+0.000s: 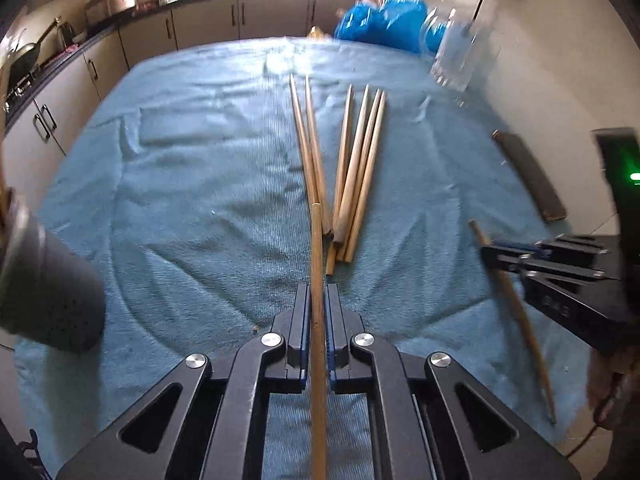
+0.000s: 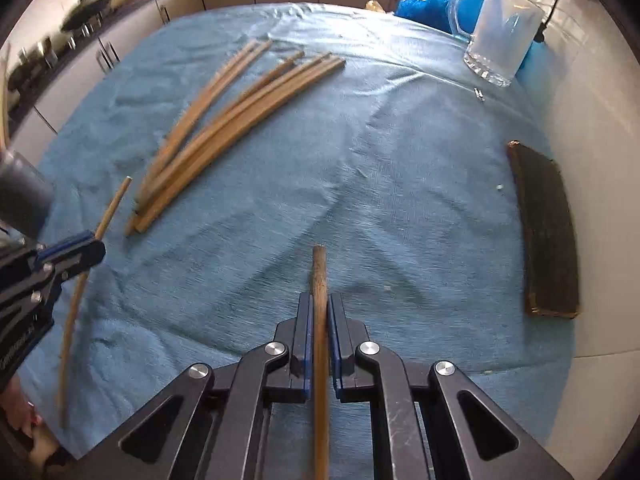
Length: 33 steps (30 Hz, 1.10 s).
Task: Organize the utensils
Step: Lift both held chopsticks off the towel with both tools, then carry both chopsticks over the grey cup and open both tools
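Note:
My left gripper point(image 1: 318, 292) is shut on a single wooden chopstick point(image 1: 317, 240) that runs lengthwise between its pads and sticks out past the tips. Beyond it, several loose chopsticks point(image 1: 352, 176) lie in a fan on the blue towel point(image 1: 200, 200). My right gripper point(image 2: 319, 300) is likewise shut on one chopstick point(image 2: 319, 268), held above the towel point(image 2: 400, 200). The right gripper point(image 1: 500, 256) also shows at the right edge of the left wrist view, and the left gripper point(image 2: 86, 248) at the left edge of the right wrist view. The pile of chopsticks point(image 2: 224, 120) lies to the far left there.
A grey perforated holder point(image 1: 48, 300) stands at the table's left edge. A glass mug point(image 2: 500, 40) and a blue plastic bag point(image 2: 424, 0) sit at the far right corner. A dark flat pad point(image 2: 548, 232) lies along the right edge. Kitchen cabinets point(image 1: 200, 24) line the back.

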Each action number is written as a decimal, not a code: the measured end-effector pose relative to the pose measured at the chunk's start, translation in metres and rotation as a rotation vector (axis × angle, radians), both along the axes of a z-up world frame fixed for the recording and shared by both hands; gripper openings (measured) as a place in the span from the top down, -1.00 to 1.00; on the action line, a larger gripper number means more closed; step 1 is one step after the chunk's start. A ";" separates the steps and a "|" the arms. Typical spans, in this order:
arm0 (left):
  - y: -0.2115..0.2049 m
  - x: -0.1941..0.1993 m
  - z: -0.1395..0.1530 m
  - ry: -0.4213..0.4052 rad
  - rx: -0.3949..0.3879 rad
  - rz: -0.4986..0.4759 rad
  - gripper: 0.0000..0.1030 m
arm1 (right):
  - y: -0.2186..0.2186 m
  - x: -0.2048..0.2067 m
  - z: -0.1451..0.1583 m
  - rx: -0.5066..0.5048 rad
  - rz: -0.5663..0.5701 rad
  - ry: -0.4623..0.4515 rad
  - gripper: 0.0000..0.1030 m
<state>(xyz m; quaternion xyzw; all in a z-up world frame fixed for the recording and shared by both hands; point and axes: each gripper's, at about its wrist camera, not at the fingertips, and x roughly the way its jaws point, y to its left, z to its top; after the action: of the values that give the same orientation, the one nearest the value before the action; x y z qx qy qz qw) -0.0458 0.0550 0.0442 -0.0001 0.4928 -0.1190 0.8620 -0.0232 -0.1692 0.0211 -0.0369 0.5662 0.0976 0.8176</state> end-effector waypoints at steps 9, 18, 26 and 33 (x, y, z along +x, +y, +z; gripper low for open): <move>0.017 -0.037 0.028 -0.084 -0.119 -0.021 0.88 | -0.002 -0.031 0.034 0.192 -0.052 -0.158 0.85; 0.038 -0.069 0.062 -0.227 -0.190 0.004 0.88 | 0.003 -0.052 0.071 0.286 -0.063 -0.305 0.85; 0.063 -0.105 0.105 -0.390 -0.229 0.017 0.88 | 0.024 -0.075 0.097 0.329 -0.027 -0.424 0.85; 0.090 -0.121 0.133 -0.472 -0.273 0.045 0.88 | 0.039 -0.090 0.123 0.394 -0.002 -0.507 0.85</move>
<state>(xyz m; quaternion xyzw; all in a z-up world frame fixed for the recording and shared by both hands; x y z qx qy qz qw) -0.1670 0.1447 0.1775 -0.0997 0.2576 -0.1618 0.9474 -0.1134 -0.1301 0.1439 0.0994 0.3146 0.1924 0.9242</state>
